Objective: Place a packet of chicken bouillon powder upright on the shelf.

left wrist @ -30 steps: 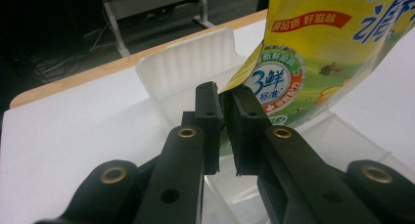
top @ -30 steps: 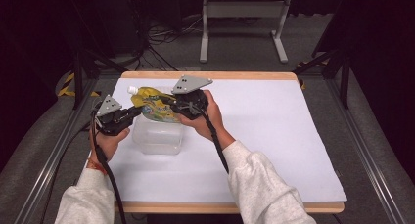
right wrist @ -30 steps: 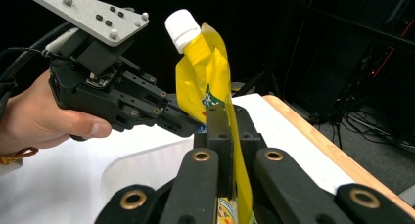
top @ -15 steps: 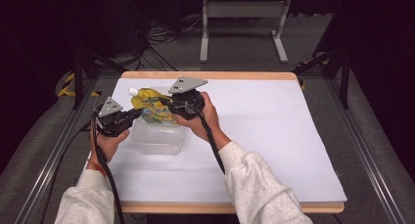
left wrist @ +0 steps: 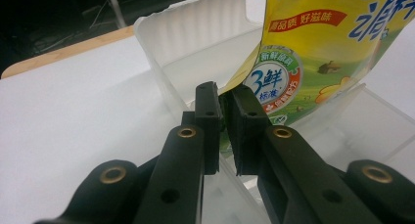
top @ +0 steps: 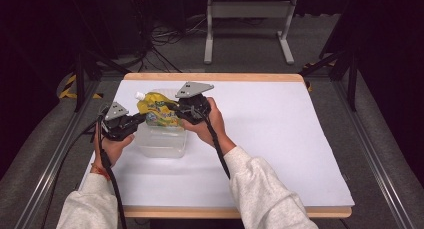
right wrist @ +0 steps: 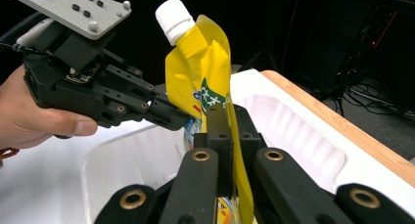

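So the yellow spout pouch [top: 159,113] was held up over the clear plastic container [top: 162,144], near the back-left part of the desk [top: 280,139]. It stood roughly upright with its white screw cap [right wrist: 174,19] at the top, tipped toward the far left corner in the high view. The lower end of the pouch hung just above or slightly inside the open container — hard to tell if it touched the bottom.

Both grippers had it pinched from opposite sides. The left gripper [left wrist: 226,131] had its fingers closed on one edge of the pouch, down by the round blue-and-white badge printed on the front; in the left gripper view the pads were nearly together with just the thin film between them. The right gripper [right wrist: 226,136] was clamped on the other edge, fingers shut tight on the yellow seam, and from the right gripper view you could see the left gripper [right wrist: 98,94] coming in from the side, with a bare hand [right wrist: 34,116] wrapped around it.

The container itself was a translucent rectangular tub with ribbed walls, sitting on the white sheet that covered the desk — wooden edge showing at the back. The person's grey sleeves [top: 260,189] came in from the bottom, black cables trailing along each forearm. Behind the desk there was a metal stand [top: 247,24] on the floor and a tangle of wires.
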The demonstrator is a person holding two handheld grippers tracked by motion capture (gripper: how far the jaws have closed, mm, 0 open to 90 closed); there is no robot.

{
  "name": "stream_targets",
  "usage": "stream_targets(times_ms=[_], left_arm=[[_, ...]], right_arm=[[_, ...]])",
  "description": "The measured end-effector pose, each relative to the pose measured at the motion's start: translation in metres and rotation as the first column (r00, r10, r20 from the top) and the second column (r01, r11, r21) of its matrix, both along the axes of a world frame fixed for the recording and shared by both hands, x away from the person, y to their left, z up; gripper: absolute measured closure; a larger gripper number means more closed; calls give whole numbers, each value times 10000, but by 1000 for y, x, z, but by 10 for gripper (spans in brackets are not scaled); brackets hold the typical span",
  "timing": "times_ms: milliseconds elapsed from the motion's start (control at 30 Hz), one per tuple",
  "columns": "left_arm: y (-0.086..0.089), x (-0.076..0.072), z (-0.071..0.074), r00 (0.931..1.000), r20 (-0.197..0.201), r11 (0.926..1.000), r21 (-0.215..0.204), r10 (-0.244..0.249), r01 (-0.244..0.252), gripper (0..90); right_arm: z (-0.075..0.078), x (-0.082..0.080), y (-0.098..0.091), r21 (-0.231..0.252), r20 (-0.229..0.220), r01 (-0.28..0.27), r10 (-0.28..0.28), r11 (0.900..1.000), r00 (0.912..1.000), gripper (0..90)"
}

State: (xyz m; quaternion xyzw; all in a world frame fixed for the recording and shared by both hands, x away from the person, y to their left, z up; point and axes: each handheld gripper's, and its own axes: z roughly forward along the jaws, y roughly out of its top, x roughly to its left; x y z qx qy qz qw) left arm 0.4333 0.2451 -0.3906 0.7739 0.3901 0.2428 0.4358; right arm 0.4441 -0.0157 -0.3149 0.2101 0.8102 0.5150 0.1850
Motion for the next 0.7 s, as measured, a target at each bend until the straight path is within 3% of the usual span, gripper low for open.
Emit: stream_targets(times_ms=[300, 600, 700], left_arm=[[-4, 0, -1, 10000, 92, 9998, 222, 10, -12, 838], [-5, -1, -3, 10000, 86, 9997, 224, 40, -42, 838], [-5, -2, -3, 9999, 110, 9998, 183, 62, -64, 829]], right_arm=[[-7, 3, -5, -168, -83, 208, -210, 9996, 9997, 899], [-9, 1, -5, -209, -70, 218, -220, 9995, 9997, 896], [-10, 1, -3, -423, -27, 245, -246, 9988, 9997, 887]])
